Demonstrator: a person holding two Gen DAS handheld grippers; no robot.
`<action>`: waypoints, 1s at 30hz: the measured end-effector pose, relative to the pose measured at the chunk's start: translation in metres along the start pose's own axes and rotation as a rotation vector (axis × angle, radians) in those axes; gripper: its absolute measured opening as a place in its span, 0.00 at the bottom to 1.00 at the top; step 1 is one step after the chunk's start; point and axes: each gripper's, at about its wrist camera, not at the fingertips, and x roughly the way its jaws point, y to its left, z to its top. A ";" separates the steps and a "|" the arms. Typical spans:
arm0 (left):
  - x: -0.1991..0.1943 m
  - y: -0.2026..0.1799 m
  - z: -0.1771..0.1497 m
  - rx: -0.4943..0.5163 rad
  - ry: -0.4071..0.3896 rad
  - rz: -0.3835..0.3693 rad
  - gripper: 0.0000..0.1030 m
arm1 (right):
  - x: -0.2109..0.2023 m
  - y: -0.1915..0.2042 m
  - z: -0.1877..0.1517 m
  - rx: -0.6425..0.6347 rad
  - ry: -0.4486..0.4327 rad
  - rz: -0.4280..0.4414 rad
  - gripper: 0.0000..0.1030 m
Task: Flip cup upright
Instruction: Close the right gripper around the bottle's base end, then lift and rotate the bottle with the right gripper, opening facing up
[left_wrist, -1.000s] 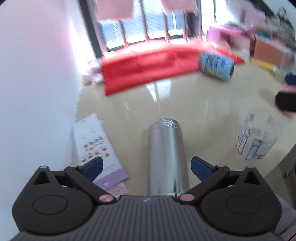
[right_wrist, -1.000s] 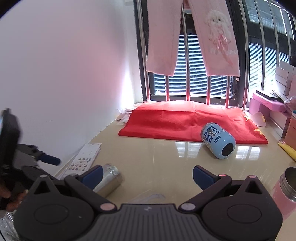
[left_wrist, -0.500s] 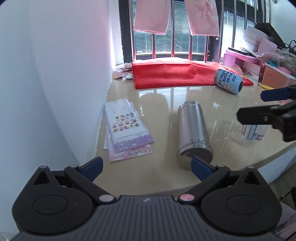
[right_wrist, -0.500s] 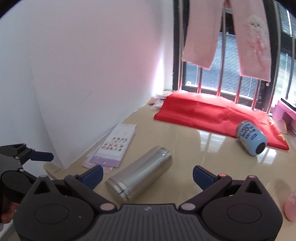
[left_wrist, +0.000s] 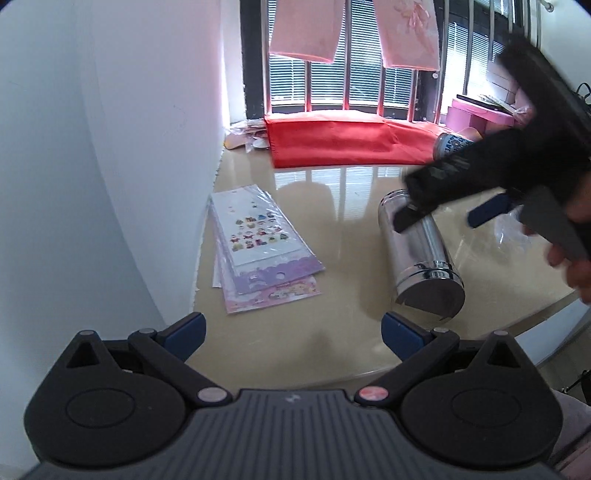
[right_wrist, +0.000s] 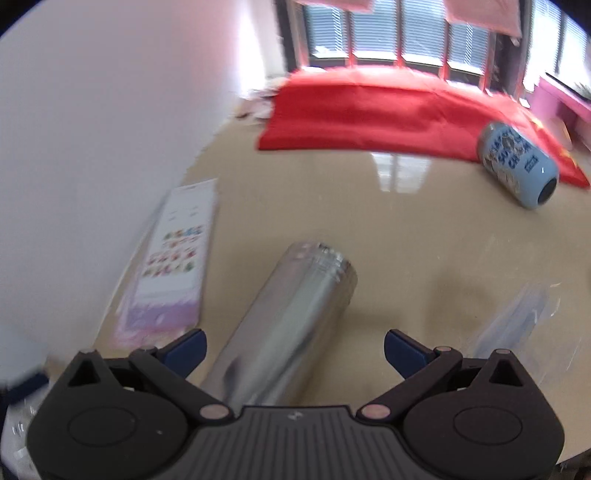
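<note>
A silver steel cup (left_wrist: 419, 243) lies on its side on the beige table, base towards the front edge; it also shows in the right wrist view (right_wrist: 284, 332). My right gripper (right_wrist: 295, 349) is open, its jaws straddling the cup's lower body from above. In the left wrist view the right gripper (left_wrist: 450, 216) hangs over the cup's far end. My left gripper (left_wrist: 291, 332) is open and empty, back near the table's front edge, left of the cup.
A blue printed cup (right_wrist: 517, 166) lies on its side at the back right by a red cloth (right_wrist: 369, 110). Sticker sheets (left_wrist: 258, 247) lie by the white wall on the left. A clear plastic bag (right_wrist: 517, 325) lies right of the steel cup.
My right gripper has moved in over the steel cup, which now sits between its open jaws. My left gripper has pulled back and to the left, away from the cup.
</note>
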 end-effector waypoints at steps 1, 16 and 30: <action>0.001 0.000 0.000 0.001 0.002 -0.006 1.00 | 0.006 0.001 0.004 0.025 0.021 -0.002 0.93; 0.010 0.006 -0.002 -0.007 0.013 -0.022 1.00 | 0.047 0.010 0.007 -0.114 0.101 0.002 0.65; 0.012 -0.003 0.001 -0.021 0.021 -0.011 1.00 | 0.066 0.008 0.041 -0.106 0.216 0.007 0.68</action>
